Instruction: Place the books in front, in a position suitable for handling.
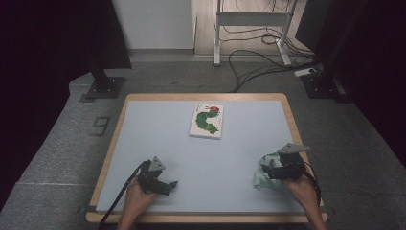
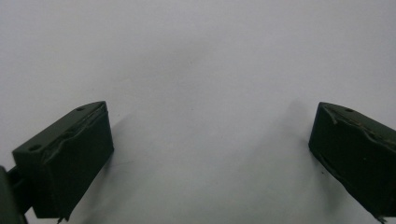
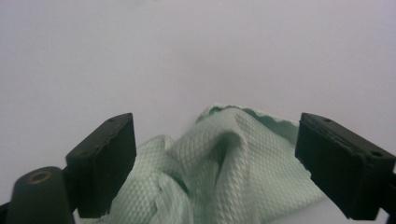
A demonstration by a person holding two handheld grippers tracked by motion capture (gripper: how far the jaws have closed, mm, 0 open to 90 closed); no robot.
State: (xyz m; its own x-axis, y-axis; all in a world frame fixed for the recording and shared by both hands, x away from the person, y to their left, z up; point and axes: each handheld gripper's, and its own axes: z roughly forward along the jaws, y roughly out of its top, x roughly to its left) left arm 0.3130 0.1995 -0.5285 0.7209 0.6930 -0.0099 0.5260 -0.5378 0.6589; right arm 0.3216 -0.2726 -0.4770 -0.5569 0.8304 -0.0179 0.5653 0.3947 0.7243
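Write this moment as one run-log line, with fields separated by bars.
right gripper: jaws open above crumpled green cloth, no grip | left gripper: open, nothing between jaws | book: flat, far side of table

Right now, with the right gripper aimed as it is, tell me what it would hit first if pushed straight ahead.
Most likely the crumpled pale green cloth: it lies bunched between the right gripper's open jaws, with bare table top beyond. How far above the cloth the jaws stand is unclear.

Cloth right, book behind
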